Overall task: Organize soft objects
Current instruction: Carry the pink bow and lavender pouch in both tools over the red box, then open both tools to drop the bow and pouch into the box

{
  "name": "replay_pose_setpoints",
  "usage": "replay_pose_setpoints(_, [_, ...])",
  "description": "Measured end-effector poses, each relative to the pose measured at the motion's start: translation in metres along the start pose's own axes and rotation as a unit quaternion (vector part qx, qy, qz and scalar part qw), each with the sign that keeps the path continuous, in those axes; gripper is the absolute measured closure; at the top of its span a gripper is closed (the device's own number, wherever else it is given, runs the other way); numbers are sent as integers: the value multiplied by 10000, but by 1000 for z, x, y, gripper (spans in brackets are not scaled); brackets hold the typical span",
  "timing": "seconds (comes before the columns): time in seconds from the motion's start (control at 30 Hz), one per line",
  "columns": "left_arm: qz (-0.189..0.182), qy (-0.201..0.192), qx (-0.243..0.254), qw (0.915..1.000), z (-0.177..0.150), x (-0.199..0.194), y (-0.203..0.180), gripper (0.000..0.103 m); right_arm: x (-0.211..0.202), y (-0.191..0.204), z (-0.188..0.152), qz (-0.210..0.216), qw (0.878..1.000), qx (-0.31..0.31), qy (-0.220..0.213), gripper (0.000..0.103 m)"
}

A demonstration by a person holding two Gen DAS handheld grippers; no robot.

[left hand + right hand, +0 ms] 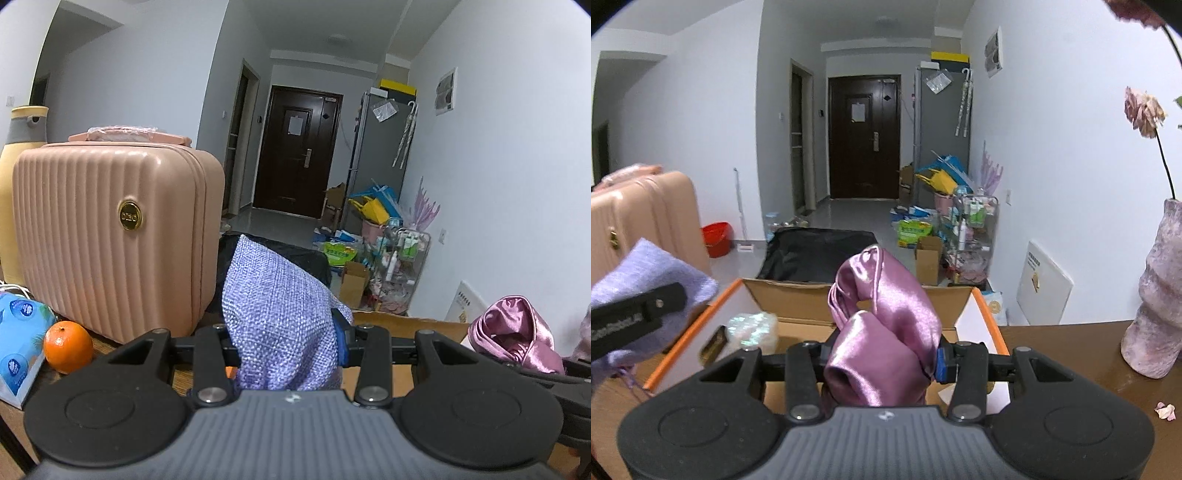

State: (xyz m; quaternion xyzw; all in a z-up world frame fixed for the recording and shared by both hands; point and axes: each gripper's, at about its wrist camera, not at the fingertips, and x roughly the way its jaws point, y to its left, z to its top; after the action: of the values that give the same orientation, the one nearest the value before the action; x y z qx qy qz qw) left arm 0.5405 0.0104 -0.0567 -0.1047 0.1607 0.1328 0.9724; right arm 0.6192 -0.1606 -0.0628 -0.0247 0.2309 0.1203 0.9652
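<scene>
My left gripper (286, 345) is shut on a lavender woven fabric pouch (280, 314), which stands up between the jaws and hides the fingertips. My right gripper (881, 360) is shut on a shiny pink satin pouch (886, 332), bunched up between its jaws. That satin pouch (513, 336) also shows at the right edge of the left wrist view. The lavender pouch (646, 280) and the left gripper appear at the left of the right wrist view. Just beyond the right gripper sits an open cardboard box (849, 299) with orange-edged flaps; an iridescent packet (751, 326) lies inside.
A pink ribbed hard case (110, 236) stands at the left on the wooden table (1071, 354), with an orange (68, 347) and a blue tissue pack (18, 343) beside it. A pink vase (1160, 295) with a dried flower stands at the right. Behind lies a black suitcase (816, 254) and floor clutter.
</scene>
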Motion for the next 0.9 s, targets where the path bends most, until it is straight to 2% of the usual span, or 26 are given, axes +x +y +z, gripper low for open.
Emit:
replay_pose_setpoints(0.1, [88,12,98,9999,-3,8,-4,62,14,-1,-5,-39,10000,55,66,60])
replay_pose_setpoints(0.4, [214,102,201,9995,-14,31,-18,62,25,-10,-19,191,9989,320,-299,60])
replay_pose_setpoints(0.67, [237,-156,549,9981,-28,33,-34,63,29,-21,-26,85,9977,534,-407,59])
replay_pose_setpoints(0.9, [351,-180,771,9962,-39,40,-43,63,34,-27,-31,38,9970,647,-417,60])
